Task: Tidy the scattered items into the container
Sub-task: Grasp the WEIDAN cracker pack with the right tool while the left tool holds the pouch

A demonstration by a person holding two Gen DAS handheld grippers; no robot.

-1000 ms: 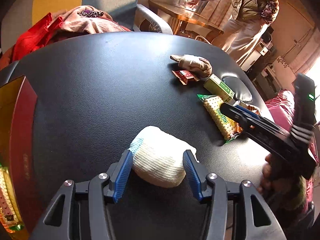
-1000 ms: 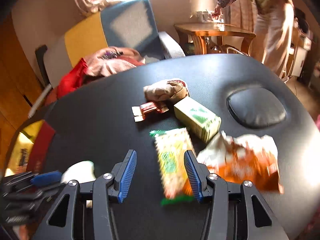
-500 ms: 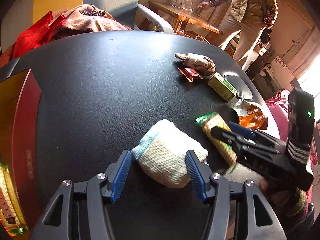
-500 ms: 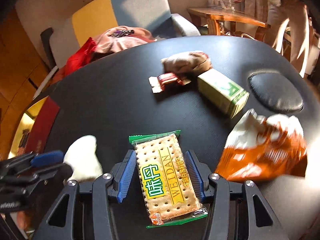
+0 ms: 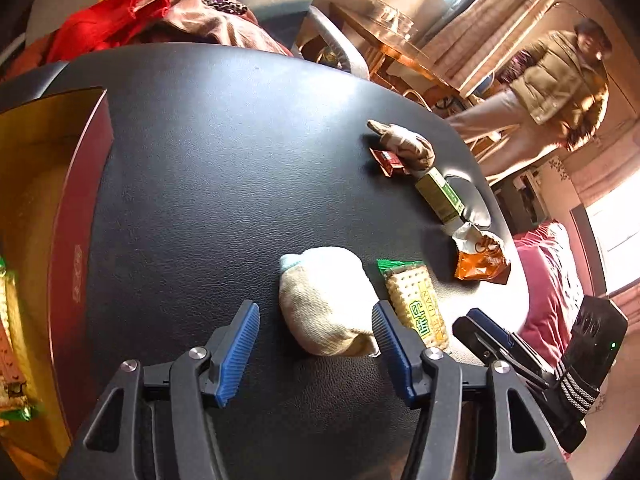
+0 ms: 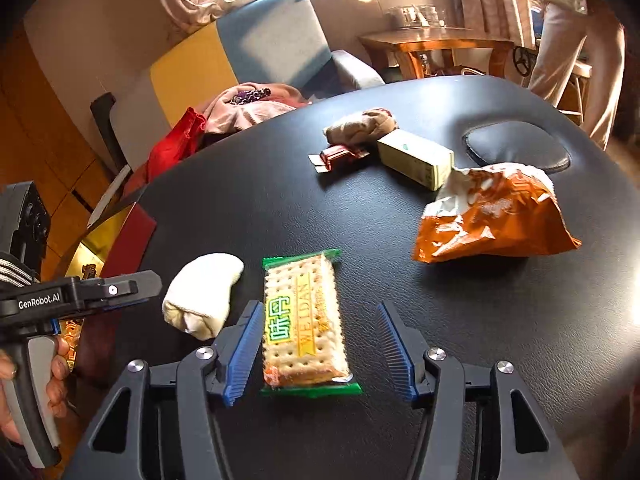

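Left wrist view: the left gripper (image 5: pixel 316 350) is spread wide over a black padded table (image 5: pixel 224 160), its two blue-ridged fingers (image 5: pixel 237 347) on either side of a rolled white sock (image 5: pixel 326 300), gripping nothing. The sock lies straight ahead between the fingers, nearer the right-hand finger and apart from the left-hand one; its long axis runs forward and slightly left, the pale blue cuff end farthest away. The container, a red box with a gold inside (image 5: pixel 52 216), sits at the table's left edge, well apart from the sock, with snack packets already showing in its near corner. Just right of the sock lies a cracker packet (image 5: pixel 416 304), and beyond it an orange snack bag (image 5: pixel 482 258), a green carton (image 5: pixel 438 196), a small red wrapper (image 5: pixel 386 160) and a beige glove (image 5: pixel 404 144). Right wrist view: the right gripper (image 6: pixel 320 350) is likewise open wide and holds nothing, astride the cracker packet (image 6: pixel 304 320), whose long axis points directly away along the fingers; its left edge is very close to the left-hand finger, with a clear gap on the right. The sock (image 6: pixel 202 294) lies just left, in front of the left gripper (image 6: pixel 132 288), held level by a hand (image 6: pixel 28 380). Each gripper is nearest its own item.
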